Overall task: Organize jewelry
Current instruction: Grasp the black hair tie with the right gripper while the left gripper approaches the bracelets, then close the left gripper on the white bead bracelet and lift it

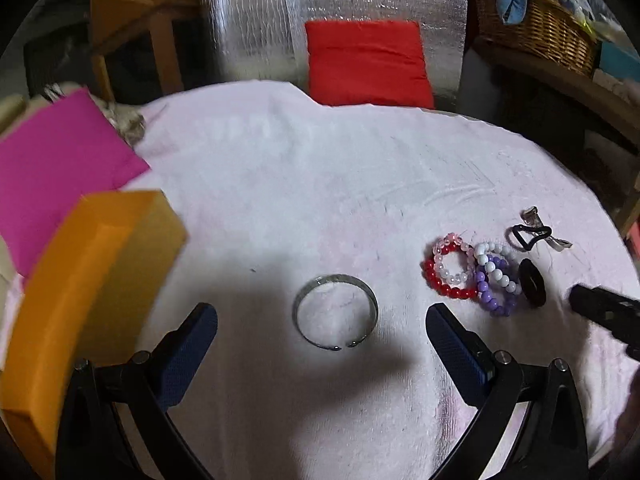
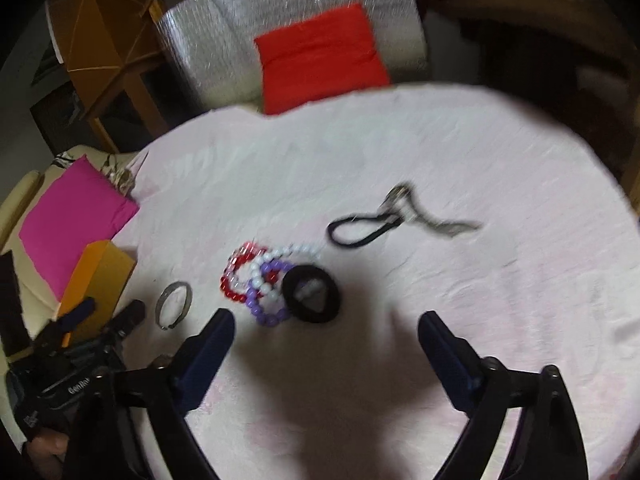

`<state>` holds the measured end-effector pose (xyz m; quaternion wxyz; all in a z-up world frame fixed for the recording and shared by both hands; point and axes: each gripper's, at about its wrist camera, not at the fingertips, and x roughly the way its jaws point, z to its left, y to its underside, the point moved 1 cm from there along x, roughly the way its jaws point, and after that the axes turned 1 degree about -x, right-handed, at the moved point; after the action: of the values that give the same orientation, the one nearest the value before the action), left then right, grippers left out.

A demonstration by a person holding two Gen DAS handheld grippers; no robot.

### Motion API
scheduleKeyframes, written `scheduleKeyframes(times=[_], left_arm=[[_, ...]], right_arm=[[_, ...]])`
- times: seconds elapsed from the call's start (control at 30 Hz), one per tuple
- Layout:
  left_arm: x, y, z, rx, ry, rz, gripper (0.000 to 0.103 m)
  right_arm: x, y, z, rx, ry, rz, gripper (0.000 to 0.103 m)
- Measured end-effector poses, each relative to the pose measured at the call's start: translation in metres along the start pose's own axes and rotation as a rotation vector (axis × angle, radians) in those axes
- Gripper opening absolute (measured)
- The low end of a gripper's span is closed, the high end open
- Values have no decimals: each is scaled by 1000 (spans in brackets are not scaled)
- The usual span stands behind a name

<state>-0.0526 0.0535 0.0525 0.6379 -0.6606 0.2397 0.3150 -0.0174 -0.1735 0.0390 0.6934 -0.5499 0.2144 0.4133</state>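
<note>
Two grippers hover over a worktop covered with a pale pink towel [image 1: 320,184], each with its fingers spread wide and holding nothing. The left gripper [image 1: 320,322] frames a silver bangle [image 1: 335,312] lying flat on the towel, with an orange box [image 1: 92,280] just to its left. The right gripper [image 2: 326,330] sits near a heap of bead bracelets [image 2: 260,280] touching a black hair tie [image 2: 311,294]; a black cord with metal clips [image 2: 384,220] lies farther back.
</note>
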Motion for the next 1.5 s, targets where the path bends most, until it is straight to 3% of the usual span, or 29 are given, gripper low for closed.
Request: scheduleKeyframes(times=[0.23,0.3,0.37,0.43,0.53,0.67,0.87,1.03,1.13,1.2,1.27,1.5], left_arm=[[15,-1,2,39,32,20,103],[20,1,4,49,54,47,103],[23,2,5,56,68,61,103],[27,4,7,60,97,77,103],[31,4,10,37,119,91,103],[26,3,7,39,132,52,103],[14,1,-16,131,150,-36,103],[9,0,-50,211,239,-86,102],[17,2,-71,256,325,-51,80],[28,2,-83,257,424,16,37],[35,2,-91,242,477,59,32],[50,-5,-104,203,522,110,32]], right_arm=[[47,-13,11,-27,-41,86,70],[57,-14,11,-24,-18,101,66],[56,-14,15,-39,-16,91,59],[56,-12,17,-47,-43,103,41],[54,-9,20,-76,-40,100,35],[40,-4,10,-72,-70,92,29],[22,-4,-20,-15,-56,81,28],[6,-4,-44,50,-42,56,28],[-2,-5,-56,91,-46,49,28],[-7,-5,-61,106,-44,41,28],[-10,-6,-66,122,-45,34,28],[-17,-6,-82,159,-39,18,28]])
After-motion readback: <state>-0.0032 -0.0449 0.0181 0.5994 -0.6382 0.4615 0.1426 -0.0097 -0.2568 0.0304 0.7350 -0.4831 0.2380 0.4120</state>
